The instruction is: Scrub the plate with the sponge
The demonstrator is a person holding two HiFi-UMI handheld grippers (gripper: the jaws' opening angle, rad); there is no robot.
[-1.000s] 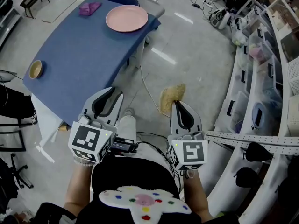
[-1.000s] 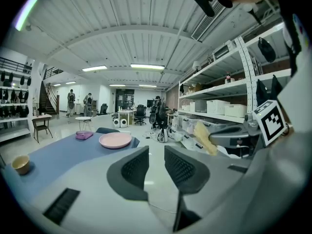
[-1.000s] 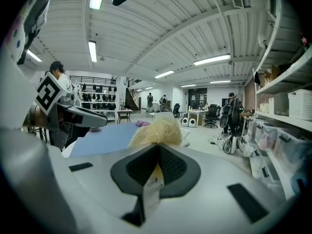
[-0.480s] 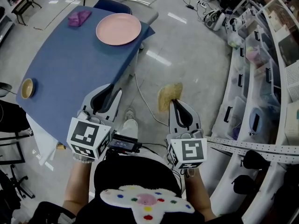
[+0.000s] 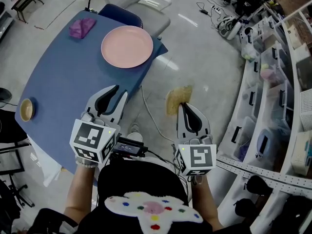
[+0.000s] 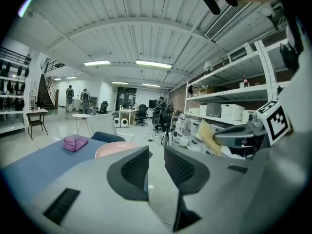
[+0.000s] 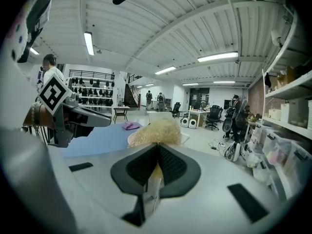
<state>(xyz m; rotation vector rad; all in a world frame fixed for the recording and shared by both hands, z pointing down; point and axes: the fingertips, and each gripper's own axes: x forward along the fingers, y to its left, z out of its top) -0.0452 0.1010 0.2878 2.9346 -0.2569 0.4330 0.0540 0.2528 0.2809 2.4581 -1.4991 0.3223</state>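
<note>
A pink plate (image 5: 127, 46) lies at the far right end of the blue table (image 5: 63, 87); the left gripper view shows the plate (image 6: 114, 149) just past that gripper's jaws. My right gripper (image 5: 185, 107) is shut on a tan, frayed sponge (image 5: 177, 100), held over the floor to the right of the table; the sponge (image 7: 157, 132) sticks out beyond the closed jaws. My left gripper (image 5: 113, 93) hovers over the table's near right part, its jaws a small gap apart with nothing between them.
A purple cloth (image 5: 82, 27) lies at the table's far corner and a small yellowish bowl (image 5: 25, 109) at its left edge. A chair (image 5: 141, 4) stands behind the table. Cables (image 5: 146, 101) run across the floor. Shelves with bins (image 5: 273, 96) line the right side.
The view has shifted so the table and plate sit slightly nearer and more to the right. Both grippers hold about the same pose, the sponge still in the right one.
</note>
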